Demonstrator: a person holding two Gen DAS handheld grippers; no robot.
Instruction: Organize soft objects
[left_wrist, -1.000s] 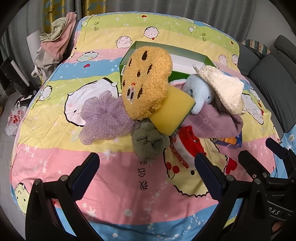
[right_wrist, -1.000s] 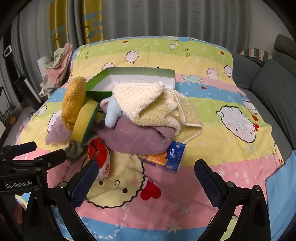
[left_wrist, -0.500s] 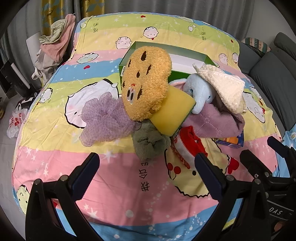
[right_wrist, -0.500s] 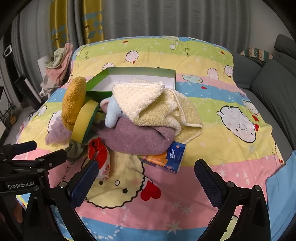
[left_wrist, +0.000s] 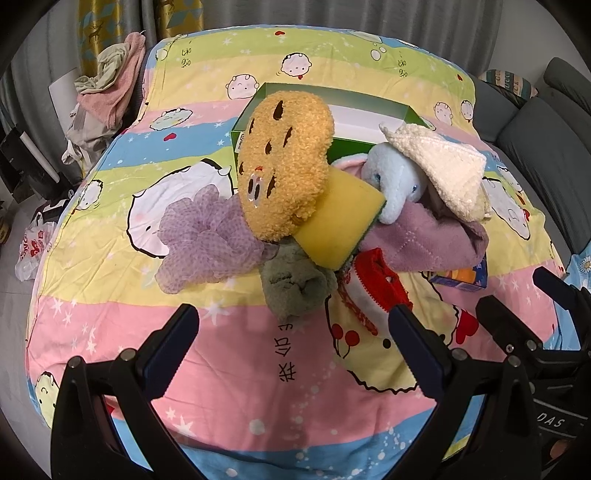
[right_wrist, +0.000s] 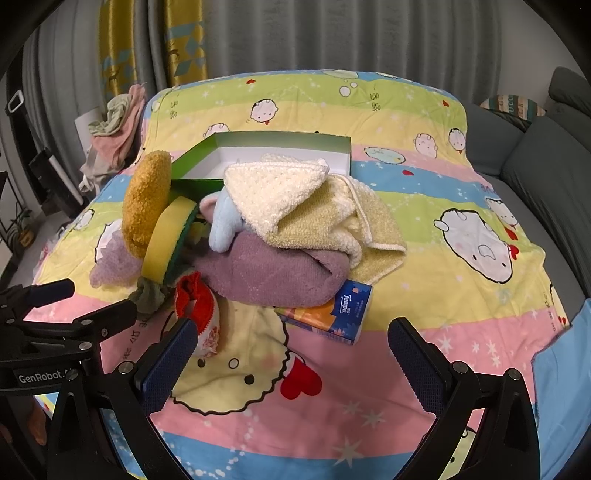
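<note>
A heap of soft things lies mid-bed in front of an open green box (left_wrist: 369, 107) (right_wrist: 280, 147). It holds an orange plush (left_wrist: 284, 162) (right_wrist: 146, 199), a yellow sponge (left_wrist: 340, 225) (right_wrist: 166, 240), a purple mesh puff (left_wrist: 207, 240), a grey-green cloth (left_wrist: 295, 288), a blue elephant plush (left_wrist: 395, 184) (right_wrist: 225, 221), a cream towel (left_wrist: 443, 166) (right_wrist: 280, 192), a purple towel (left_wrist: 424, 243) (right_wrist: 273, 273) and a red-trimmed pouch (left_wrist: 373, 280) (right_wrist: 199, 310). My left gripper (left_wrist: 295, 339) is open before the grey-green cloth. My right gripper (right_wrist: 291, 350) is open, near the tissue pack (right_wrist: 332, 314) (left_wrist: 461, 277).
The bed carries a striped cartoon blanket (left_wrist: 221, 369) (right_wrist: 443, 229). Clothes (left_wrist: 107, 88) (right_wrist: 118, 122) are piled at the far left corner. A grey sofa (left_wrist: 546, 140) (right_wrist: 546, 166) runs along the right side. A plastic bag (left_wrist: 33, 243) lies on the floor at left.
Both grippers have drifted slightly; the pile sits a touch lower in the left wrist view. Nothing was taken hold of or moved.
</note>
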